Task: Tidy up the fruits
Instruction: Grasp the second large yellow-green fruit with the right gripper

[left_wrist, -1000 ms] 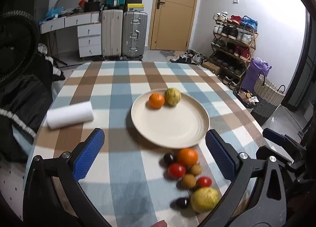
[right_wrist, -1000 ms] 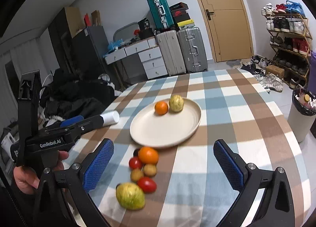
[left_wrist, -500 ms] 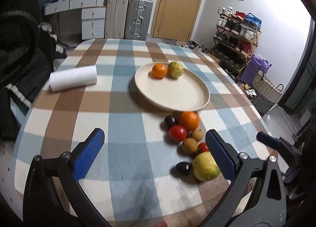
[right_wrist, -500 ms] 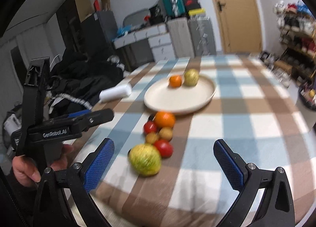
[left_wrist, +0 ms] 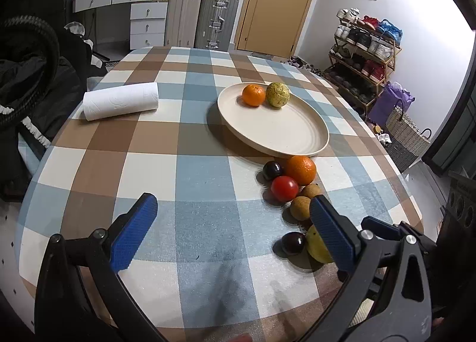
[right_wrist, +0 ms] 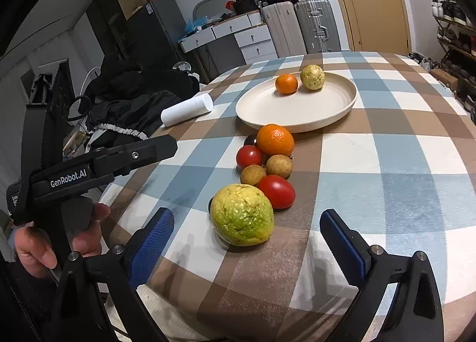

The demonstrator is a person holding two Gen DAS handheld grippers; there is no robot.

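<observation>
My right gripper (right_wrist: pixel 247 248), knurled blue pads wide, frames the bumpy yellow-green guava (right_wrist: pixel 241 214); glossy red tomato (right_wrist: pixel 276 191) at its 2 o'clock. Left gripper (left_wrist: pixel 235 233) wide, empty; its view half-hides that guava.

Evenly lit indoor room, sharp fisheye views with dark corners

Strong white glare washes out the right edge of the left wrist view. Fruit and the plate (left_wrist: pixel 315 145) cast soft shadows on the desk (left_wrist: pixel 193 175). Straight lines bow near the rims, black vignette rings both pictures, and nearby things look crisp, with no motion blur.
</observation>
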